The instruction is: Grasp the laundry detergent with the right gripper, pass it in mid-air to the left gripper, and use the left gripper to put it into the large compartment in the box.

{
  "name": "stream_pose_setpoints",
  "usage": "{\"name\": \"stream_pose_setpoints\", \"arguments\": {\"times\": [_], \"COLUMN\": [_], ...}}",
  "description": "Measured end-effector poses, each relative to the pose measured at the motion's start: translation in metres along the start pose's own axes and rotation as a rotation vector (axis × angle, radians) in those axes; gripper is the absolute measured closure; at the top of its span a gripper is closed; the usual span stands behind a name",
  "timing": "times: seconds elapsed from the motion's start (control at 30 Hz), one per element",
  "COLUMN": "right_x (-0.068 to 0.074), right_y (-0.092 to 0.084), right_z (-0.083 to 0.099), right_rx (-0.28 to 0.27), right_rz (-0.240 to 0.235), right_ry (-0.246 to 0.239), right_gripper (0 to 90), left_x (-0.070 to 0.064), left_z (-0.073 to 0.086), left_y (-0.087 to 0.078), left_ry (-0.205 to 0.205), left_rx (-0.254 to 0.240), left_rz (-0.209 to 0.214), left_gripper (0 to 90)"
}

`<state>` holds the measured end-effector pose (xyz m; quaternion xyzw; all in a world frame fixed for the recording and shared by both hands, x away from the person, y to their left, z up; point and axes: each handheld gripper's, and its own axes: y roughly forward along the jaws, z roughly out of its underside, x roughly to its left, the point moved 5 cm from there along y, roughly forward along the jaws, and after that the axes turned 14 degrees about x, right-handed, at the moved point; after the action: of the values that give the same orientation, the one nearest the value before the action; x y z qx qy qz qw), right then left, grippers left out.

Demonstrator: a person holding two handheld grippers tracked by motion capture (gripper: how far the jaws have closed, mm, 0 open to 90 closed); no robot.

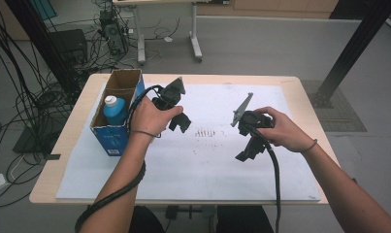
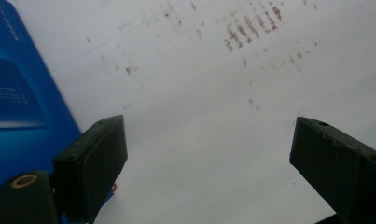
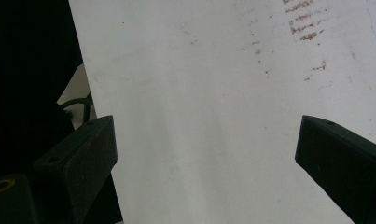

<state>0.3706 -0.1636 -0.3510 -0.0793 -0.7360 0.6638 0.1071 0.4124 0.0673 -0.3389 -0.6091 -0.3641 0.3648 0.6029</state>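
In the high view, the blue bottle (image 1: 115, 109) with its white cap stands upright inside the open cardboard box (image 1: 128, 79) at the left of the frame, on the left edge of the surface (image 1: 300, 85). Judging from how things lie, the bottle is already stowed in the box and no other loose item waits on the white sheet (image 1: 217, 165), so the work looks either finished or at a pause between items; which of the two I cannot tell from these frames.

The left hand-held gripper (image 1: 179, 123) sits just right of the box, near it but not touching the bottle. In the left gripper view its two black jaws stand wide apart with nothing between them, the blue box wall (image 2: 17, 102) at the left of the frame and the brown scuff marks (image 2: 251, 25) at the top.

The right hand-held gripper (image 1: 245, 154) hangs over the sheet right of centre in the high view, well apart from the box. Its own view shows the jaws spread wide and empty above bare white sheet (image 3: 213, 121), the sheet's edge running down the left side.
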Motion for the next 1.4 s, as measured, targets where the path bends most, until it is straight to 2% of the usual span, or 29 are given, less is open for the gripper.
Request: {"name": "stream_pose_setpoints", "arguments": {"times": [0.27, 0.73, 1.07, 1.17, 1.4], "right_x": [0.0, -0.001, 0.001, 0.001, 0.001], "right_y": [-0.001, 0.001, -0.001, -0.001, 0.0], "right_z": [0.002, 0.003, 0.003, 0.003, 0.002], "right_rx": [-0.003, -0.009, -0.007, -0.008, -0.01], "right_rz": [0.001, -0.001, 0.001, 0.003, 0.001], "right_ry": [0.005, 0.009, 0.009, 0.009, 0.013], "right_gripper": [5.6, 5.7, 5.6, 5.6, 5.5], "left_x": [0.008, 0.009, 0.007, 0.007, 0.009], "left_z": [0.003, 0.01, 0.013, 0.014, 0.015], "left_y": [0.037, 0.077, 0.094, 0.098, 0.101], "left_ry": [-0.017, -0.025, -0.025, -0.028, -0.039], "left_rx": [0.006, 0.013, -0.005, 0.003, 0.006], "left_rz": [-0.005, 0.006, 0.005, -0.002, 0.004], "left_gripper": [12.2, 14.0, 14.5, 14.4, 14.8]}}
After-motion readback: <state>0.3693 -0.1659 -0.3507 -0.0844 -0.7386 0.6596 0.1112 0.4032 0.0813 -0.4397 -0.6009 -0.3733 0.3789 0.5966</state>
